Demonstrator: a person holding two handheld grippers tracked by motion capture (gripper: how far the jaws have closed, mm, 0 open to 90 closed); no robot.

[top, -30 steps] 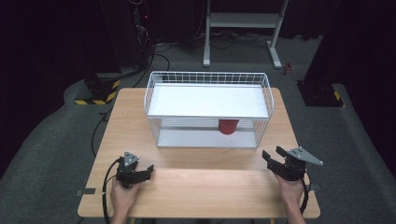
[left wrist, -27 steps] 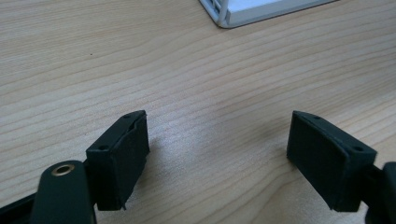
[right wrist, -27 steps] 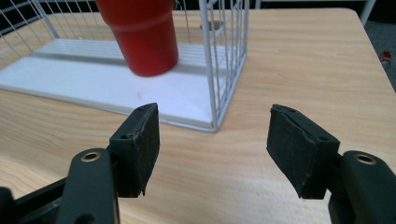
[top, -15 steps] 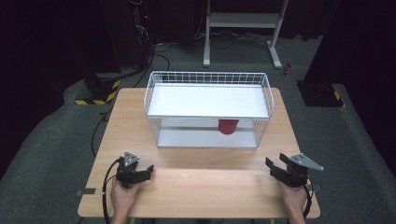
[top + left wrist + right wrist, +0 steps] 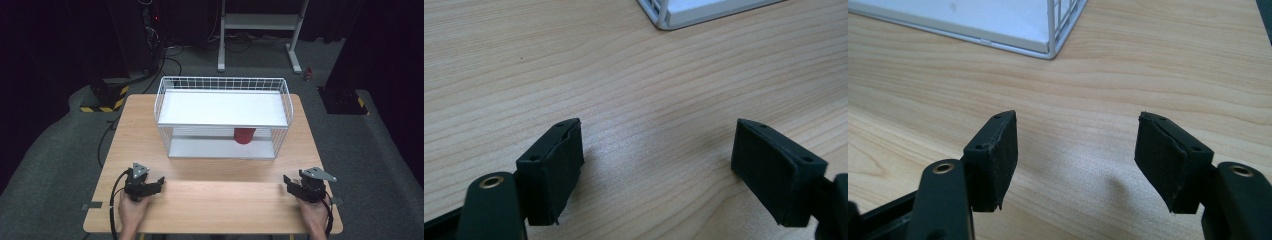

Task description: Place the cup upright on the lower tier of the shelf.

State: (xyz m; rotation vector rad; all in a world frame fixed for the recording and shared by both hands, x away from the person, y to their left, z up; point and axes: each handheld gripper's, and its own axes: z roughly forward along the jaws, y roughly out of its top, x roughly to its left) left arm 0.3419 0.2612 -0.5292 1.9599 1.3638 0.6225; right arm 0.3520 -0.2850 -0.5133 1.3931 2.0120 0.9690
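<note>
A white wire rack (image 5: 223, 116) with a flat white shelf stands on the far half of the wooden table (image 5: 225, 200). A red cup (image 5: 244, 135) sits on the rack's lower level, under the shelf. My left gripper (image 5: 159, 184) rests near the front left corner, jaws open and empty. In the left gripper view, the left gripper (image 5: 656, 135) has only bare wood between its pads (image 5: 559, 165). My right gripper (image 5: 291, 184) lies low near the front right corner. In the right gripper view, the right gripper (image 5: 1077, 125) is open with nothing in it.
A rack corner (image 5: 674, 12) shows at the top of the left gripper view, and another rack corner (image 5: 1048, 30) ahead in the right gripper view. Beyond the table, dark floor holds cables and a white metal stand (image 5: 260, 30).
My right gripper has sunk towards the table near the front right corner. The left gripper, the rack and the red cup have stayed where they were.
</note>
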